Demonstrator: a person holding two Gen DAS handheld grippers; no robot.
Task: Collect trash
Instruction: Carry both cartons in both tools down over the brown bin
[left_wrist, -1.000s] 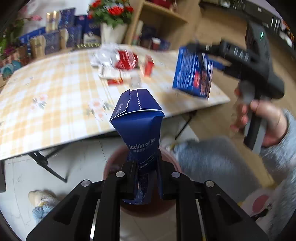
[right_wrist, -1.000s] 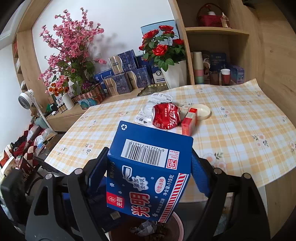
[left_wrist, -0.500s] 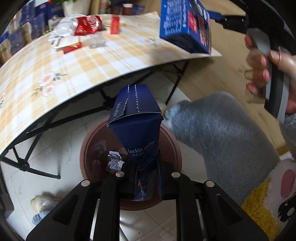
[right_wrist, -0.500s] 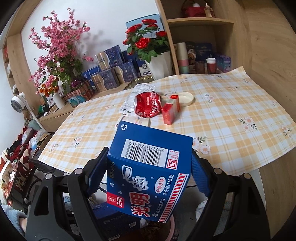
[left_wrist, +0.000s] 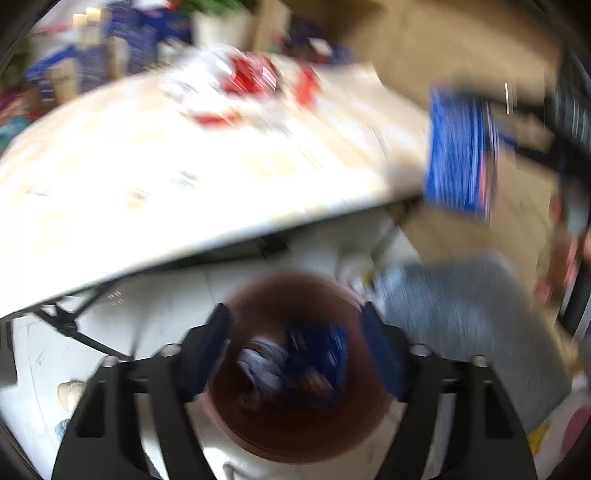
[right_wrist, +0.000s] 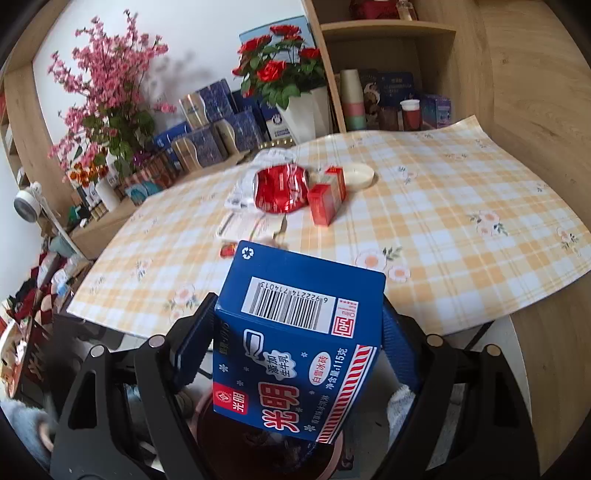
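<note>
My left wrist view is smeared by motion, so edges there are soft and print is unreadable. My left tool (left_wrist: 295, 354) has just been opening: its two dark fingers stand wide apart with nothing between them, released. Below that gap sits the round reddish-brown plastic bin (left_wrist: 236, 417) on the pale floor, and inside it I make out a dark blue paper carton (left_wrist: 325, 350) beside something crumpled and whitish (left_wrist: 258, 363); I cannot tell what that scrap is. Far beyond, the worktop under a yellow-and-white checked cloth (left_wrist: 147, 177) shows only as a bright blur with red smudges on it. To the right a grey fuzzy sleeve (left_wrist: 461, 306) is partly cut by the frame.

The right wrist view is sharp. On the checked cloth (right_wrist: 461, 192), far from me, lie a crushed red foil wrapper (right_wrist: 280, 188) on clear crinkled plastic, a small red cardboard box (right_wrist: 327, 195) just right of it, and a shallow white round lid (right_wrist: 356, 175) behind that. My right tool (right_wrist: 295, 350) is clenched on a glossy blue rectangular cardboard box with a barcode and white lettering (right_wrist: 299, 347); the fingers press its left and right faces, and the box hides the fingertips. It hangs tilted above the bin (right_wrist: 332, 458), whose rim is mostly covered by the box and cut off at the bottom edge.
</note>
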